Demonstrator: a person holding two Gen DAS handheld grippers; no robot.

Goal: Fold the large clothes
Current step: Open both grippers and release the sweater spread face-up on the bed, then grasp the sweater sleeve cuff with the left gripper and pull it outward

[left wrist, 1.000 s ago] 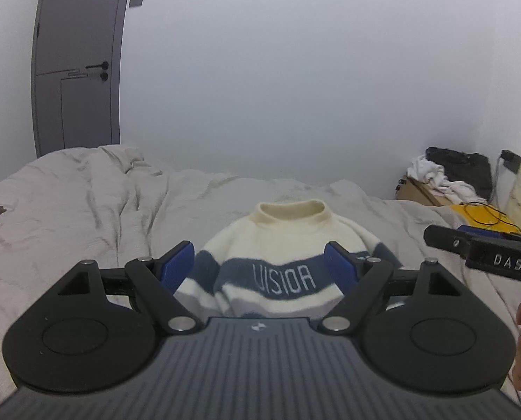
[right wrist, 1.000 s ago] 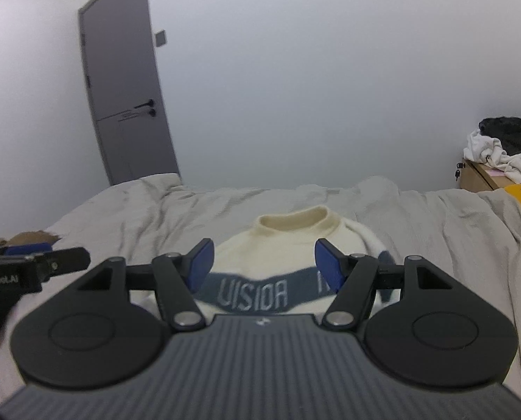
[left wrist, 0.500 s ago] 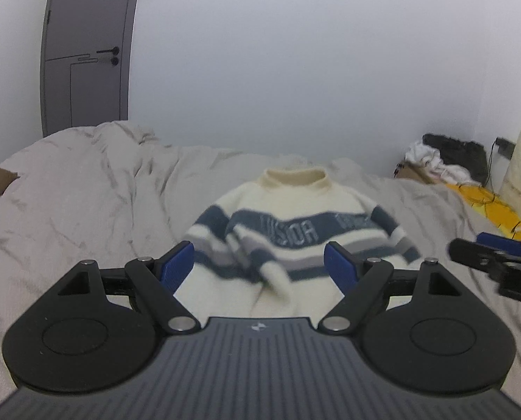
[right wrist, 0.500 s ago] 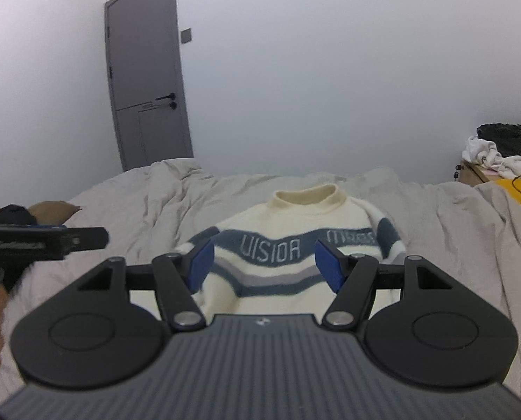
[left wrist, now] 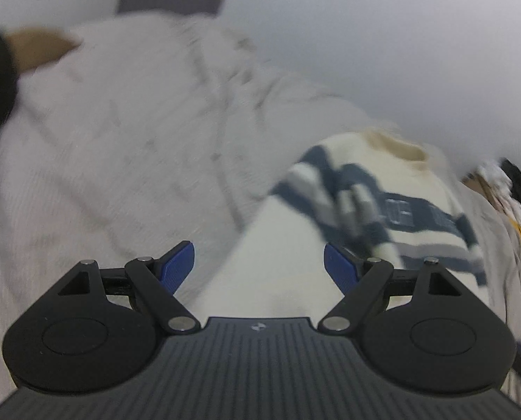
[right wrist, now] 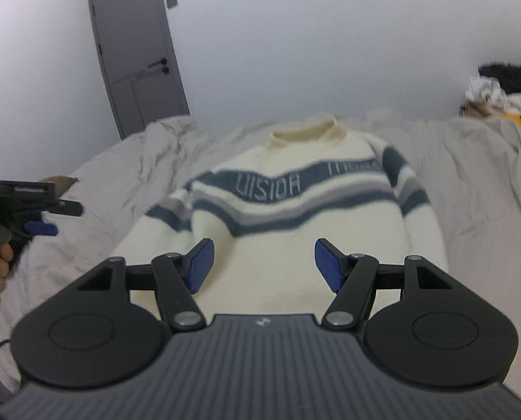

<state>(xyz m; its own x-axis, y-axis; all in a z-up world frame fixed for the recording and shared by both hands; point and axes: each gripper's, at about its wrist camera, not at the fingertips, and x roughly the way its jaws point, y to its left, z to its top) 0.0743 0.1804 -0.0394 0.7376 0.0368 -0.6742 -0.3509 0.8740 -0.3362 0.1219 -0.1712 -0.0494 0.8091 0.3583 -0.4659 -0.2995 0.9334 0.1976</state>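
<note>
Lettering "VISION" crosses the blue chest band of the cream striped sweater (right wrist: 295, 238), laid flat on the bed (right wrist: 477, 210). Left gripper (left wrist: 259, 266) and right gripper (right wrist: 262, 265) fingers wide, empty.

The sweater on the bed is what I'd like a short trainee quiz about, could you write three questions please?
1. True or false: the sweater lies flat on the bed, front side up.
2. What are the right tool and left tool holding? A) a sleeve B) the hem C) nothing
3. Fill in: the sweater's collar points toward the ___ wall.

Key: 1 true; 2 C; 3 far
</note>
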